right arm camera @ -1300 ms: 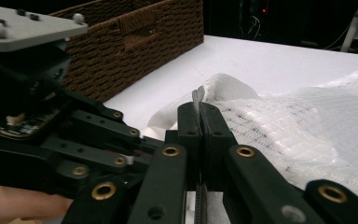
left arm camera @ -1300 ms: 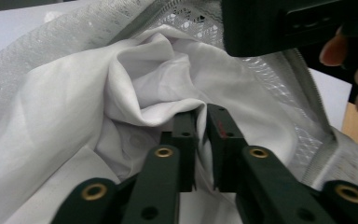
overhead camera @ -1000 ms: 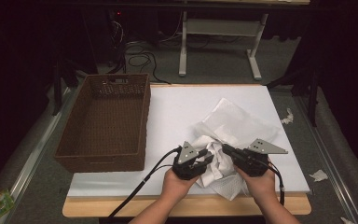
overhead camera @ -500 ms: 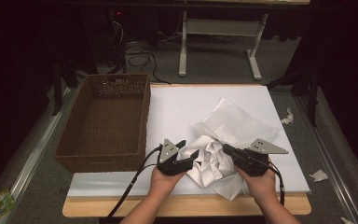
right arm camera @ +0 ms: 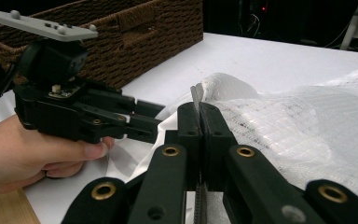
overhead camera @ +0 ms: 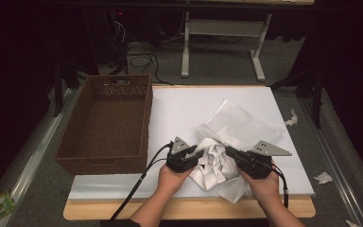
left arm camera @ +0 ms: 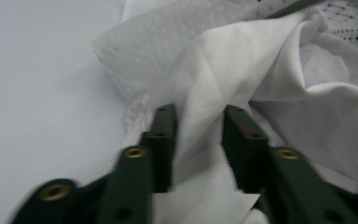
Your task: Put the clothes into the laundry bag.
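Beside one basket (overhead camera: 106,123) lie one white cloth (overhead camera: 215,163) and one mesh bag (overhead camera: 243,125). The left gripper (overhead camera: 199,153) has just been closing, a cloth fold between its jaws. The right gripper (overhead camera: 229,151) is pressed shut on the bag's edge.

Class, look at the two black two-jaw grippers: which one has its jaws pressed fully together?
The right gripper: its jaws meet on the mesh bag's edge. The left gripper's stand apart, white cloth between them.

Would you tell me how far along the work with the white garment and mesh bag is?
Early: the right gripper is clamped on the mesh bag edge; the left gripper, jaws just closing, straddles a fold of the white garment. The garment remains mostly outside; the basket sits beside.
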`<state>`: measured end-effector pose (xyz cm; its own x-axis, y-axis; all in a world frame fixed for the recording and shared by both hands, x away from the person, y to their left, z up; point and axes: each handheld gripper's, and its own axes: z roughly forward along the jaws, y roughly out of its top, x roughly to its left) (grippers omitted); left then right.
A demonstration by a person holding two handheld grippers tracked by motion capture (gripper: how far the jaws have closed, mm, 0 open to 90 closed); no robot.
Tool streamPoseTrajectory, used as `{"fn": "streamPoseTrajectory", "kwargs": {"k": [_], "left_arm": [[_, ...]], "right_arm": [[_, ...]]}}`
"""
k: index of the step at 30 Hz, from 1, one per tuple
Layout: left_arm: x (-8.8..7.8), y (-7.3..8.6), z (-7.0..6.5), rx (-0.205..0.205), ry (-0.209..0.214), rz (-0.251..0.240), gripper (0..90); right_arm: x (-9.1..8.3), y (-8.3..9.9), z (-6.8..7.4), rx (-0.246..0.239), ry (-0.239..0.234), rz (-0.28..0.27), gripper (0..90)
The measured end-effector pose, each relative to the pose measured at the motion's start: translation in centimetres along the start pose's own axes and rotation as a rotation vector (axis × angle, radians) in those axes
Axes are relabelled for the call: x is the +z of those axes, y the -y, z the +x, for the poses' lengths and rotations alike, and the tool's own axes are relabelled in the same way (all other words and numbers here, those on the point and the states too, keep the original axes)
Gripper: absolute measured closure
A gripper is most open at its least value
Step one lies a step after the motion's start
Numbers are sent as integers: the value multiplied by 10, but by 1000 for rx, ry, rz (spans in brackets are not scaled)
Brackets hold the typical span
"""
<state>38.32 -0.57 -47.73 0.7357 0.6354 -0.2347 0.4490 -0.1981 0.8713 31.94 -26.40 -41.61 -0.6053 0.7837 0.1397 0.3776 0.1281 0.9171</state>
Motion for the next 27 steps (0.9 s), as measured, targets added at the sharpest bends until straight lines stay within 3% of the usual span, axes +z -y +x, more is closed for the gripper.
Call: {"fn": "streamPoseTrajectory", "kwargs": {"k": [1,3,5,8,12,20,27], "left_arm": [[0,1,-1,1,1,5,782],[-2,2,-2,4,6,3,864],[-6,2,-5,8,18,-9,876],[-17,3,-20,25,74,-47,880],[-21,4,-37,55,118,-53,880],[0,-9,-37,24,83,-30,878],[15,-16,-28,-14,38,-9,877]], "right_arm": [[0,0,0,1,0,0,890],[0,0,0,1,-1,0,890],[0,0,0,1,0,1,890],[2,0,1,-1,-1,3,890],[3,0,1,1,0,4,890],[3,-3,8,3,-38,-8,891],[-1,-5,11,5,-61,-28,891]]}}
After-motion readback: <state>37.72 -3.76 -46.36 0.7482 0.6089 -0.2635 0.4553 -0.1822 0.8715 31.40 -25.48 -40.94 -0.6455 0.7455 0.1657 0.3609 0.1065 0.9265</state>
